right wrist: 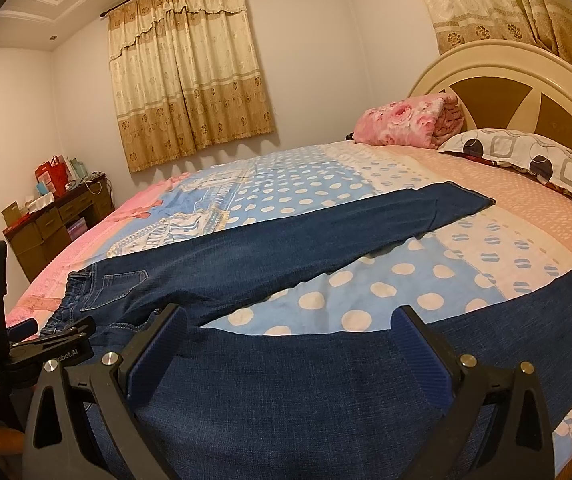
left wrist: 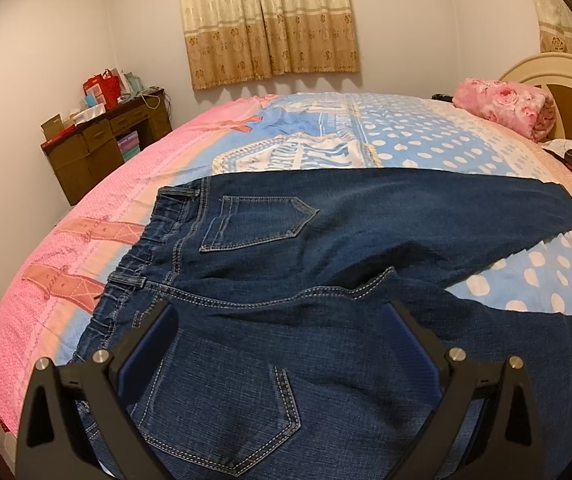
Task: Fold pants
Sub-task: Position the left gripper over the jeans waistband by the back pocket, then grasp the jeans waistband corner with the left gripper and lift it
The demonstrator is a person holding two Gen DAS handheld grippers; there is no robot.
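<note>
Dark blue jeans (left wrist: 286, 240) lie spread flat on the bed, back pockets up, waistband to the left, the two legs splayed apart to the right. My left gripper (left wrist: 279, 320) hovers open over the seat, near the lower back pocket, with nothing between its fingers. In the right wrist view the jeans (right wrist: 286, 380) show both legs: the far leg runs toward the pillow and the near leg passes under my right gripper (right wrist: 286, 328), which is open above the thigh. The left gripper's body (right wrist: 25, 344) shows at the left edge.
The bed sheet (right wrist: 326, 184) is pink and blue with white dots. A rolled pink floral blanket (right wrist: 406, 120) and a patterned pillow (right wrist: 526, 156) lie by the headboard (right wrist: 506, 80). A cluttered brown desk (left wrist: 97, 136) stands by the far wall under the curtains.
</note>
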